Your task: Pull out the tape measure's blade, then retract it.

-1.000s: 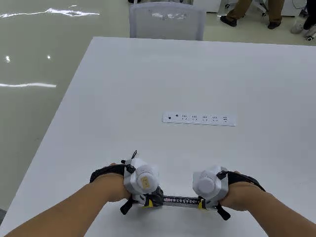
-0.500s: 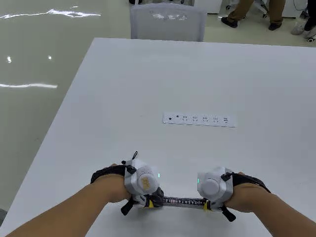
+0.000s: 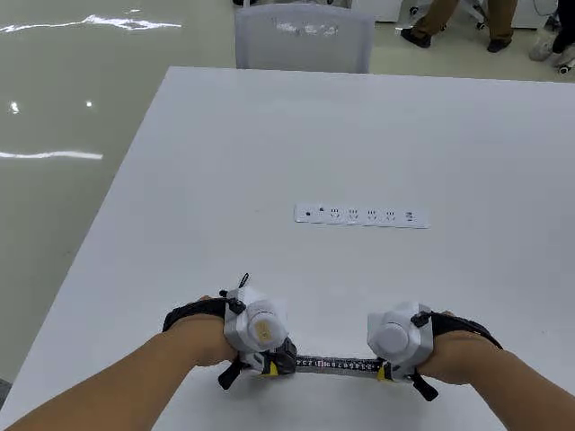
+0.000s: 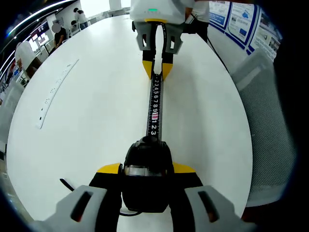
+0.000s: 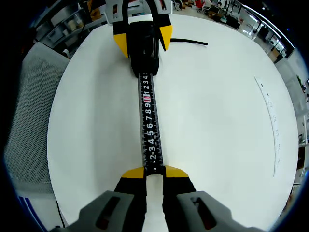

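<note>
A black tape measure case [image 4: 146, 166] sits between the yellow-tipped fingers of my left gripper [image 4: 147, 169], which is shut on it; the case [image 3: 280, 361] lies near the table's front edge. Its black numbered blade [image 3: 337, 365] runs right across the white table [image 3: 359, 144] to my right gripper [image 3: 384, 370]. In the right gripper view the blade [image 5: 149, 130] stretches from the case [image 5: 144, 43] to my right gripper [image 5: 154, 172], shut on the blade's end. The left gripper view shows the blade [image 4: 154, 104] reaching the right gripper [image 4: 157, 70].
A white power strip [image 3: 362, 215] lies flat in the table's middle. A grey mesh chair [image 3: 304, 36] stands at the far edge. People's legs [image 3: 458, 20] are on the floor beyond. The table's left edge drops to a glossy floor [image 3: 63, 135].
My right gripper has moved right with the blade's end, so more blade shows between the grippers. The left gripper and case have held still.
</note>
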`<state>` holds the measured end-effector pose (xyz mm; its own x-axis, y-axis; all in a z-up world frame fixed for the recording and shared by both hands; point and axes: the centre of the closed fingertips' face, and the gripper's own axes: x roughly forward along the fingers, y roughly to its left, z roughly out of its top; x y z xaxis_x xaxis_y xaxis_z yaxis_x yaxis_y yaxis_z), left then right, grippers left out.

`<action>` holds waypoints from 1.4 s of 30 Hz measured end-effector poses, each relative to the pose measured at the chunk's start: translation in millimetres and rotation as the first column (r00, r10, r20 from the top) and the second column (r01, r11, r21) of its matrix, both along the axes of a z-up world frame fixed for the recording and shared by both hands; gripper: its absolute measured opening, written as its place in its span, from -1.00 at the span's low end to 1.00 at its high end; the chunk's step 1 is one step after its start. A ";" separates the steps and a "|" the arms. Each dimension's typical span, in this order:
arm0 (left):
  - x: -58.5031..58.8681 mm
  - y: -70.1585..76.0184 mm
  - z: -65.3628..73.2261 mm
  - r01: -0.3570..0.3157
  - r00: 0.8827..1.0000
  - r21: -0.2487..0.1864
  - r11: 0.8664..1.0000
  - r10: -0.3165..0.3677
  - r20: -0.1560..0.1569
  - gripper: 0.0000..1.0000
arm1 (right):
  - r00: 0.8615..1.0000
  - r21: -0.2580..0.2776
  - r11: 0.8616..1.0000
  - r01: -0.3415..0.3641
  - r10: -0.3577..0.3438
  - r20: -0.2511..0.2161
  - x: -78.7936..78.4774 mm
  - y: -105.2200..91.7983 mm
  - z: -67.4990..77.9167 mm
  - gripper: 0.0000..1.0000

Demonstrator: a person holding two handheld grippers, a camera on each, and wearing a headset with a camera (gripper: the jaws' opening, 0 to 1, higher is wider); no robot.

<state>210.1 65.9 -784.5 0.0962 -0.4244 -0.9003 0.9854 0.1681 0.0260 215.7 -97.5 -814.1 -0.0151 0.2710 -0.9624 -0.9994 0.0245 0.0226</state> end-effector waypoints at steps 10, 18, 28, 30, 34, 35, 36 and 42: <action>-0.4 -0.2 -0.2 -0.001 1.000 -0.002 1.000 0.001 -0.001 -0.34 | 1.000 -0.007 1.000 0.002 -0.002 0.005 -0.2 -11.4 1.8 -0.80; -0.8 -0.4 0.0 -0.003 1.000 -0.002 1.000 0.003 0.000 -0.34 | 1.000 -0.008 1.000 0.005 -0.005 0.004 0.8 -16.2 0.4 -0.80; 0.9 0.4 -2.7 -0.005 1.000 0.000 1.000 0.005 0.000 -0.34 | 1.000 -0.021 1.000 0.005 -0.005 0.009 0.9 -27.7 1.1 -0.81; 0.6 0.0 -2.1 -0.007 1.000 -0.001 1.000 0.007 -0.001 -0.34 | 1.000 -0.020 1.000 0.010 -0.010 0.008 0.4 -29.8 2.2 -0.80; -1.9 -1.5 -0.1 -0.006 1.000 0.008 1.000 0.006 0.004 -0.34 | 1.000 -0.022 1.000 0.010 -0.009 0.008 1.0 -31.8 2.6 -0.80; -2.2 -1.5 0.2 -0.004 1.000 0.015 1.000 0.004 0.006 -0.34 | 1.000 -0.023 1.000 0.010 -0.010 0.008 1.6 -32.7 2.4 -0.81; -2.6 -1.7 0.4 -0.003 1.000 0.020 1.000 0.003 0.008 -0.34 | 1.000 -0.025 1.000 0.006 -0.006 0.009 1.8 -33.3 2.4 -0.81; -1.9 -1.0 0.3 -0.004 1.000 0.019 1.000 0.004 0.007 -0.34 | 1.000 -0.029 1.000 0.003 -0.002 0.013 1.7 -37.1 1.7 -0.81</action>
